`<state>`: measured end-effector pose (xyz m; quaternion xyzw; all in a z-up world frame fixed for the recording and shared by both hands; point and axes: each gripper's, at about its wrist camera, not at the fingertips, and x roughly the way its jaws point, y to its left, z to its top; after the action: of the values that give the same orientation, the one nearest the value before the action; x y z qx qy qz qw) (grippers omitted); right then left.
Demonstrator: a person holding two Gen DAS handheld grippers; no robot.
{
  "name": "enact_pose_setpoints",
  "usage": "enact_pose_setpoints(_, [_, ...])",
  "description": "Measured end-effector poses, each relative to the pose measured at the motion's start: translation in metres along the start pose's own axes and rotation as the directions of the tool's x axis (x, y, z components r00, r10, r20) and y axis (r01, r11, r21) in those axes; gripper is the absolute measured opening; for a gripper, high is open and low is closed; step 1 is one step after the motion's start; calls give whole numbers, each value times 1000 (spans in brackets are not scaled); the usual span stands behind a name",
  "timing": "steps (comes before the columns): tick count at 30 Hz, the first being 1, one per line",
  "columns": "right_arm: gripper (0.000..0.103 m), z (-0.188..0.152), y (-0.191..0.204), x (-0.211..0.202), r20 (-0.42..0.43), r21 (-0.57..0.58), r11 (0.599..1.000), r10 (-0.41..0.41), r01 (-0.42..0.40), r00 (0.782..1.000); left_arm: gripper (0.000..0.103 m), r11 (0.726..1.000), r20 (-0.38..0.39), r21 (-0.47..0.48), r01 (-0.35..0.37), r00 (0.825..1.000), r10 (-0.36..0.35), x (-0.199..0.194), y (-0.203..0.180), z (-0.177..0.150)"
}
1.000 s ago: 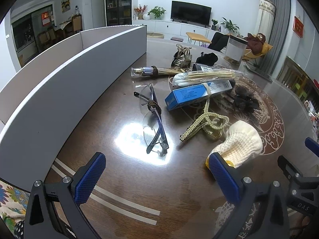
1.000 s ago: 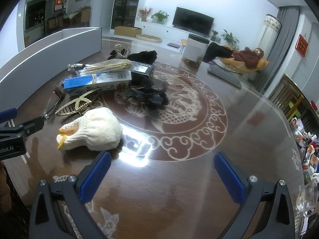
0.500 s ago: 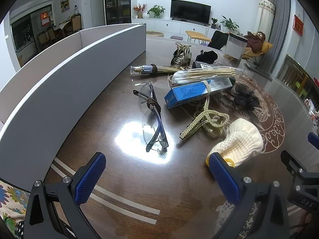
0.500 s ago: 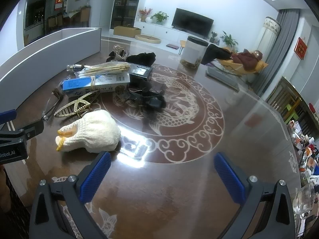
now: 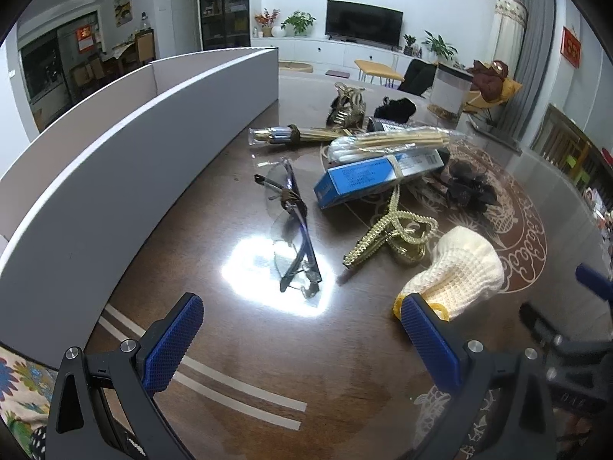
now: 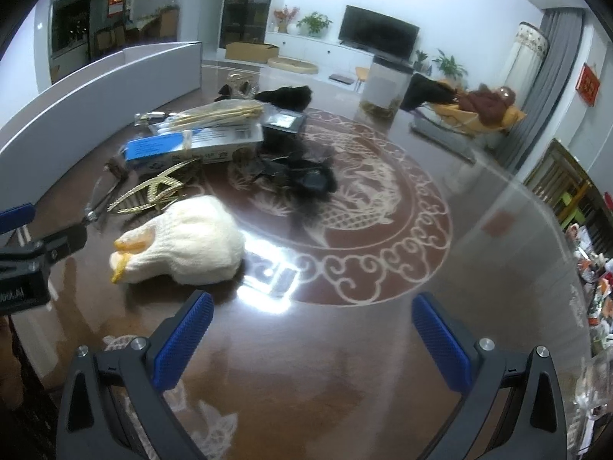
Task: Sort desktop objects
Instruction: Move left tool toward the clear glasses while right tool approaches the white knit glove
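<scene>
A white divider board [image 5: 126,161] curves along the left edge of the glossy dark wood table [image 5: 237,345], which carries two pale inlay stripes near the front and a dragon medallion [image 6: 383,207] further right. The left gripper [image 5: 302,341] hovers over the table with its blue pads spread wide, holding nothing. Ahead of it lie clear safety glasses [image 5: 291,226], then a gold chain belt [image 5: 390,234], a blue box [image 5: 367,180] under a bag of bamboo skewers [image 5: 398,140], and a cream knitted glove [image 6: 187,241] (yellow fingertips toward the near edge) just beside the left gripper's right finger. A black tangle of cord [image 6: 302,176] lies on the medallion. The right gripper [image 6: 310,337] is likewise released and empty, over bare tabletop. Behind, a living room: television [image 6: 377,36], potted plants, grey curtain [image 6: 551,61] at far right.
</scene>
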<state>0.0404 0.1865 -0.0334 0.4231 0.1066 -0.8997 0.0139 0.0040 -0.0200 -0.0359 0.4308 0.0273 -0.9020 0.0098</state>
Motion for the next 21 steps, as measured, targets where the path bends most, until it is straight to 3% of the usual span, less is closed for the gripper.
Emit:
enact_pose_setpoints(7, [103, -25, -1, 3, -44, 40, 997, 70, -68, 997, 103, 987, -30, -156, -36, 999, 32, 2, 34, 0])
enact_pose_setpoints(11, [103, -30, 9, 8, -66, 39, 988, 151, -149, 986, 103, 977, -31, -200, -71, 997, 66, 2, 43, 0])
enact_pose_setpoints(18, [103, 1, 51, 16, -28, -27, 961, 276, -276, 961, 103, 956, -29, -275, -99, 995, 95, 1, 58, -2])
enact_pose_setpoints(21, [103, 20, 55, 33, 4, -20, 968, 250, -250, 968, 103, 950, -39, -296, -96, 995, 89, 3, 63, -2])
